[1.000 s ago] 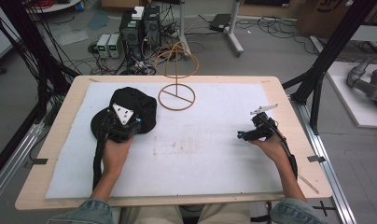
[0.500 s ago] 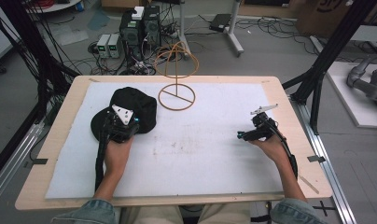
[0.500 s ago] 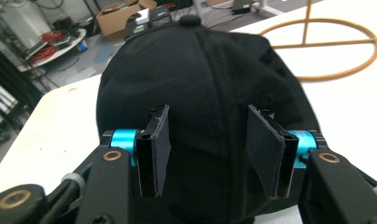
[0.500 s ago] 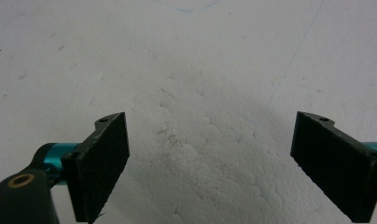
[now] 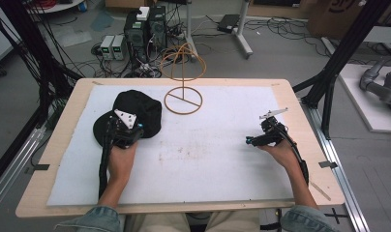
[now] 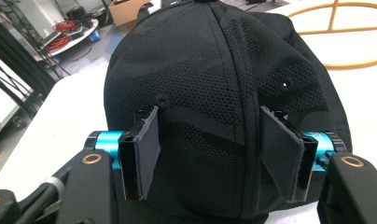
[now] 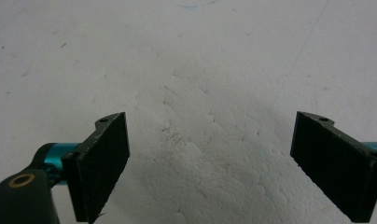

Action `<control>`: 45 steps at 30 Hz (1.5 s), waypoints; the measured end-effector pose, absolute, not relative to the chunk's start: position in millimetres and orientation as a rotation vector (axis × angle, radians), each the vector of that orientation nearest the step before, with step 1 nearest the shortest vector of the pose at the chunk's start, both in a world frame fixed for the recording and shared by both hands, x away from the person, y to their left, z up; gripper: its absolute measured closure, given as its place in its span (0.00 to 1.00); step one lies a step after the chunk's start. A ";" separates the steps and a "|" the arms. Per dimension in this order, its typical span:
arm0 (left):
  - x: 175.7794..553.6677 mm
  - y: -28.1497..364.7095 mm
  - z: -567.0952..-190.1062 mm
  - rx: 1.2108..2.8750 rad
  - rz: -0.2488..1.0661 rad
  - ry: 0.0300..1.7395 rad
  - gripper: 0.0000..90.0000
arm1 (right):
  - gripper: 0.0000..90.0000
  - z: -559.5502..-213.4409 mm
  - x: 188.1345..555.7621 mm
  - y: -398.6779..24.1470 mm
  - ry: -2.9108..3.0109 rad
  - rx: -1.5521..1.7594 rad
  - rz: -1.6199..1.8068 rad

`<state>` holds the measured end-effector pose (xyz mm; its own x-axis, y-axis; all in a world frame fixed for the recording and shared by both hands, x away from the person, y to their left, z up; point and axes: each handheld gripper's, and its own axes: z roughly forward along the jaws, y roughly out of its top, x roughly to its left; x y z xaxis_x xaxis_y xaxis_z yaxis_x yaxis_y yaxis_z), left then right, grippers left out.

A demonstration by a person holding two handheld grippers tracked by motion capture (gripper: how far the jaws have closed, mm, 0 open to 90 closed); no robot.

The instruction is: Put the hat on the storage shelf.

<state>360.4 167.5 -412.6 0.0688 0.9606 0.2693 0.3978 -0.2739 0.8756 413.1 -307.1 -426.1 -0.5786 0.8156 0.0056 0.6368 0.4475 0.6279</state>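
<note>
Left gripper [image 6: 207,158] jaws apart, straddling the black cap [image 6: 214,74] – pads at its crown, not clamped. Right gripper [image 7: 210,168] spread wide over bare white mat [image 7: 200,60]. Cap sits at the mat's left, beside the orange wire stand [image 5: 183,99].

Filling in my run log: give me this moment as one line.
left gripper: jaws open around black cap | right gripper: open, over white mat | wire stand: untouched
</note>
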 end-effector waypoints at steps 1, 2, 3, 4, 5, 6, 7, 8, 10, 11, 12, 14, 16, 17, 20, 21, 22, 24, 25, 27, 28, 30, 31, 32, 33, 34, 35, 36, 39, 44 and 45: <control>360.4 167.5 -412.6 1.741 1.182 1.356 0.45 | 0.13 -426.5 413.3 -307.1 2.405 1.243 0.853; 360.3 168.6 -412.7 1.738 1.182 1.358 0.46 | 0.13 -426.7 413.2 -306.7 2.406 1.245 0.855; 360.3 168.7 -413.0 1.736 1.180 1.357 0.46 | 0.13 -426.9 413.2 -306.5 2.406 1.245 0.856; 360.1 167.9 -413.4 1.736 1.183 1.355 0.46 | 0.13 -426.9 413.2 -306.5 2.406 1.245 0.856; 359.8 166.5 -413.7 1.743 1.197 1.349 0.47 | 0.13 -427.1 413.2 -305.9 2.407 1.249 0.851; 359.7 164.9 -414.4 1.745 1.208 1.347 0.47 | 0.13 -427.1 413.2 -305.9 2.407 1.249 0.851; 359.8 163.7 -414.9 1.748 1.215 1.345 0.48 | 0.13 -427.1 413.2 -305.9 2.409 1.249 0.851; 359.8 162.3 -415.9 1.748 1.224 1.355 0.49 | 0.13 -427.1 413.0 -305.8 2.407 1.250 0.852; 359.8 161.7 -416.4 1.751 1.225 1.351 0.51 | 0.13 -426.9 413.0 -306.2 2.408 1.247 0.857; 359.8 161.7 -416.4 1.751 1.225 1.351 0.52 | 0.13 -426.8 412.9 -306.2 2.409 1.247 0.857; 359.6 161.6 -416.7 1.747 1.225 1.353 0.52 | 0.13 -426.8 412.9 -306.2 2.409 1.247 0.857; 359.1 161.3 -417.2 1.744 1.225 1.351 0.58 | 0.13 -426.7 413.0 -306.6 2.409 1.245 0.859; 358.3 161.4 -417.8 1.750 1.227 1.344 0.60 | 0.13 -426.6 412.9 -306.8 2.408 1.247 0.858; 358.1 161.8 -418.4 1.744 1.224 1.342 0.64 | 0.13 -426.3 412.9 -307.3 2.409 1.246 0.858; 357.2 162.3 -418.6 1.744 1.220 1.337 0.70 | 0.13 -426.7 413.2 -307.5 2.410 1.244 0.862; 356.8 162.8 -418.6 1.746 1.215 1.332 0.70 | 0.13 -426.7 413.2 -307.5 2.410 1.244 0.862; 356.5 162.7 -419.0 1.741 1.217 1.331 0.74 | 0.13 -426.7 413.1 -307.2 2.408 1.250 0.862; 355.8 162.7 -419.2 1.757 1.211 1.321 0.79 | 0.13 -426.7 413.0 -307.1 2.408 1.249 0.859; 355.8 162.1 -419.4 1.757 1.208 1.318 0.82 | 0.13 -426.6 413.0 -307.2 2.410 1.249 0.860; 355.8 161.6 -419.5 1.768 1.210 1.314 0.83 | 0.13 -426.8 413.0 -307.2 2.408 1.251 0.861; 355.7 161.8 -419.4 1.770 1.201 1.311 0.86 | 0.13 -426.7 413.0 -307.4 2.409 1.249 0.860; 356.0 162.1 -419.6 1.766 1.195 1.310 0.88 | 0.13 -426.5 412.9 -307.7 2.408 1.253 0.864; 356.0 162.3 -419.5 1.765 1.193 1.310 0.88 | 0.13 -426.5 413.1 -307.9 2.406 1.251 0.864; 356.1 162.8 -419.4 1.768 1.190 1.309 0.90 | 0.13 -426.6 413.0 -307.9 2.409 1.257 0.866; 356.1 162.8 -419.4 1.768 1.190 1.309 0.91 | 0.13 -426.6 413.0 -307.9 2.409 1.257 0.866; 356.1 162.8 -419.4 1.769 1.190 1.308 0.91 | 0.13 -426.7 413.1 -307.9 2.410 1.257 0.864; 355.9 163.0 -419.4 1.774 1.185 1.303 0.93 | 0.13 -426.6 413.0 -307.7 2.413 1.255 0.866; 356.0 162.8 -419.5 1.770 1.185 1.303 0.94 | 0.13 -426.6 413.0 -307.7 2.413 1.253 0.868; 355.3 164.4 -418.7 1.775 1.179 1.297 0.95 | 0.13 -426.4 412.9 -307.8 2.412 1.252 0.869; 352.5 165.9 -416.8 1.786 1.189 1.289 0.97 | 0.13 -426.6 413.0 -307.8 2.411 1.257 0.871; 351.5 166.6 -416.2 1.787 1.196 1.287 0.97 | 0.13 -426.5 413.0 -307.8 2.411 1.256 0.869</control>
